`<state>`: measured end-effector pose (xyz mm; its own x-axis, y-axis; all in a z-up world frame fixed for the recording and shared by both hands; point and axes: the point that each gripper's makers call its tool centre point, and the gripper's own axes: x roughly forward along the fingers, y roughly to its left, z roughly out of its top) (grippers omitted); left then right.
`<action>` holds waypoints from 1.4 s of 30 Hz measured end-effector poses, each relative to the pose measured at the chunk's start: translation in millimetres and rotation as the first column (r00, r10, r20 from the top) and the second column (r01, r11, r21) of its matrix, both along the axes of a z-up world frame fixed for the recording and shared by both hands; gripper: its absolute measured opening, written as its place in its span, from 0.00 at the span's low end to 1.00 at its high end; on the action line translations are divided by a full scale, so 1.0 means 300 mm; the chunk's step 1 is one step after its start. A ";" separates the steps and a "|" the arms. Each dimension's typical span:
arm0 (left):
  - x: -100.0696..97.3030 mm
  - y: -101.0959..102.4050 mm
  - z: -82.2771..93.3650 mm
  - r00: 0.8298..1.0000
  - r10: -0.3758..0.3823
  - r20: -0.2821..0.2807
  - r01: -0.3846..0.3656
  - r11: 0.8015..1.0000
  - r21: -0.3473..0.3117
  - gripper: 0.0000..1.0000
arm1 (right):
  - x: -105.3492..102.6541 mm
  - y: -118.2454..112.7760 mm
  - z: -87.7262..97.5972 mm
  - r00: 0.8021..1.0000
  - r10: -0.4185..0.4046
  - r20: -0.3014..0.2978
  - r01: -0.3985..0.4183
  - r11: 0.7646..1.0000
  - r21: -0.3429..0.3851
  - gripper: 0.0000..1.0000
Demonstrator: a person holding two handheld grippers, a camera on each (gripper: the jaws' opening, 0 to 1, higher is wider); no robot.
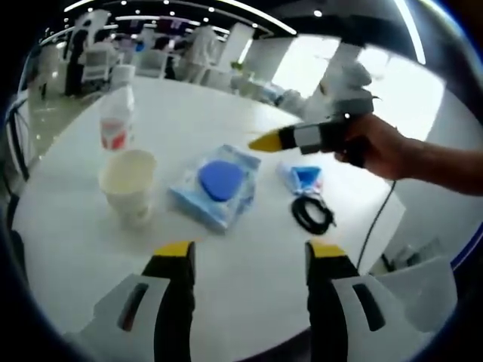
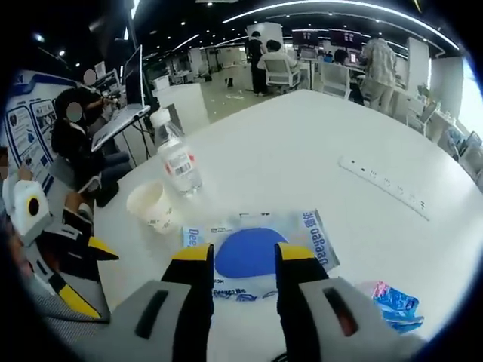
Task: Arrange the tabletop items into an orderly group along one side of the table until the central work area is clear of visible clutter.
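On the round white table (image 1: 226,105) stand a clear water bottle (image 1: 117,121) with a red label and a pale paper cup (image 1: 128,181) just in front of it. A blue wet-wipes pack (image 1: 217,185) lies flat mid-table, with a small blue packet (image 1: 304,177) and a coiled black cable (image 1: 312,213) to its right. My left gripper (image 1: 250,253) hangs open over bare table near the edge. My right gripper (image 1: 266,141), held by a hand (image 1: 385,147), hovers above the pack. In the right gripper view, the right gripper (image 2: 243,255) is open over the wipes pack (image 2: 317,237), with the bottle (image 2: 177,162) and cup (image 2: 155,205) beyond.
A white power strip (image 2: 385,185) lies on the far right of the table. The small blue packet (image 2: 396,302) sits near the right jaw. My left gripper (image 2: 87,275) shows at the left table edge. Seated people, chairs and desks surround the table.
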<state>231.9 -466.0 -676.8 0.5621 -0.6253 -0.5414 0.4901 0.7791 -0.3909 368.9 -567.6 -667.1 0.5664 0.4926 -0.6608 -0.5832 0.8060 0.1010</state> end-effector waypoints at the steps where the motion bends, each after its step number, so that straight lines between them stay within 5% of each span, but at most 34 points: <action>1: 0.001 0.000 0.000 1.000 0.000 0.000 0.000 1.000 -0.001 0.56 | 0.000 -0.010 -0.004 1.000 -0.003 -0.003 0.003 1.000 0.000 0.32; 12: -0.001 0.002 0.001 1.000 0.002 -0.001 -0.002 1.000 0.001 0.56 | -0.018 -0.080 -0.036 0.999 -0.033 -0.024 0.032 0.999 -0.003 0.33; 42: -0.016 -0.003 -0.004 1.000 -0.010 -0.007 0.010 1.000 0.020 0.55 | -0.063 -0.126 -0.056 0.997 -0.063 -0.040 0.064 0.998 0.008 0.32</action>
